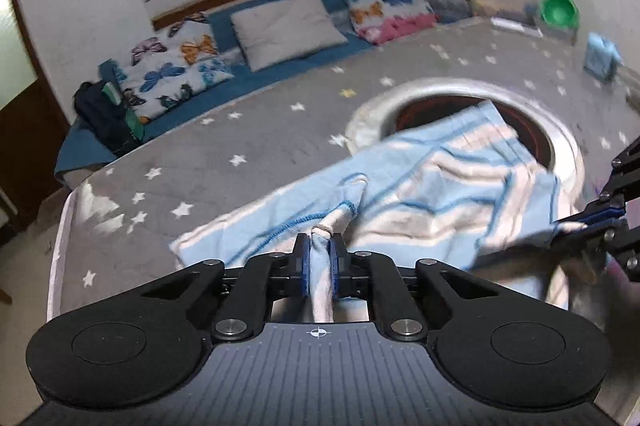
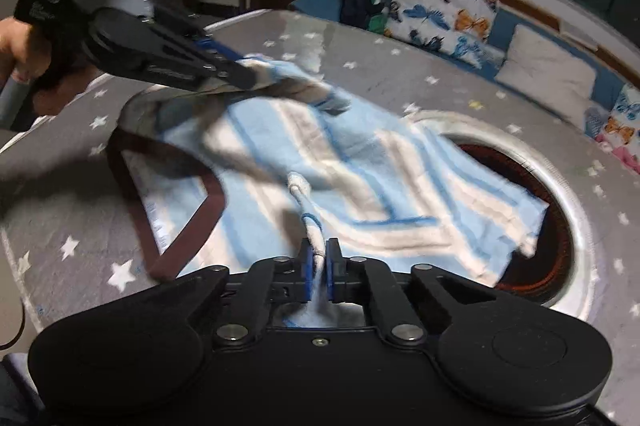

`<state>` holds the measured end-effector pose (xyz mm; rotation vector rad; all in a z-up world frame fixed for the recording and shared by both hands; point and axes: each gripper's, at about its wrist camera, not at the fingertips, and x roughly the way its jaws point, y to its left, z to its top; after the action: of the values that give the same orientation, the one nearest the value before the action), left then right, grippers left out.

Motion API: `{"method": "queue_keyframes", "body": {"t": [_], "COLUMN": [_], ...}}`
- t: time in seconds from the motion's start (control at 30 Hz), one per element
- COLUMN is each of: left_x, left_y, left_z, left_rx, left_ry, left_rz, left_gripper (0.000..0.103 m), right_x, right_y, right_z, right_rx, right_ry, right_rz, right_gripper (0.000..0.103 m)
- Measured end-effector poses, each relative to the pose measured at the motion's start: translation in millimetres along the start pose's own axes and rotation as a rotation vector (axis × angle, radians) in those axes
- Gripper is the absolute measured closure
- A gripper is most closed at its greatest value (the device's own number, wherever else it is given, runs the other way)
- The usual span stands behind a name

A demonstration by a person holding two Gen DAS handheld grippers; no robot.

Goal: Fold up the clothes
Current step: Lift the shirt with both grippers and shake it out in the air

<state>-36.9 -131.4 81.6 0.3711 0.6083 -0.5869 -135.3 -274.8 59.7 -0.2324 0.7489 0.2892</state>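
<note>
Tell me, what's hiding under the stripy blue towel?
Under the blue striped towel sits a round metal basin with a dark reddish inside, on the starry grey sheet. A brown strap pokes out too. Anything deeper in the basin is covered.

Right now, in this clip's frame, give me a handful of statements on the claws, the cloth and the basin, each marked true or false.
1. The left claw is shut on the blue-and-white striped towel. True.
2. The right claw is open and holds nothing. False: it is also shut on a pinch of the towel.
3. The towel drapes partly over a round metal basin. True.
4. The towel lies neatly folded in a square. False: it is spread out, rumpled and lifted at two pinched spots.
5. The grey cover beneath bears white stars. True.
</note>
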Motion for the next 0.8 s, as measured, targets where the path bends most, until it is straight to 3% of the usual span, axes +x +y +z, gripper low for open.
{"method": "queue_keyframes", "body": {"t": [0.33,0.43,0.63,0.8], "left_x": [-36,-45,-73,-100], "left_y": [78,102,161,180], "left_z": [36,57,139,166], "left_rx": [-0.241,-0.299,-0.408,-0.443], "left_ry": [-0.108,-0.143,-0.277,-0.35], "left_rz": [0.098,0.117,0.182,0.227], "left_gripper": [0.096,0.097,0.097,0.097], "right_x": [-29,-34,-40,-56], "right_y": [-47,-65,-107,-138], "right_z": [71,102,175,228], "right_rx": [-0.075,-0.088,-0.079,-0.034], "right_ry": [-0.099,-0.14,-0.26,-0.399], "right_rz": [-0.203,-0.271,-0.41,-0.513], "right_gripper": [0.098,0.098,0.098,0.098]}}
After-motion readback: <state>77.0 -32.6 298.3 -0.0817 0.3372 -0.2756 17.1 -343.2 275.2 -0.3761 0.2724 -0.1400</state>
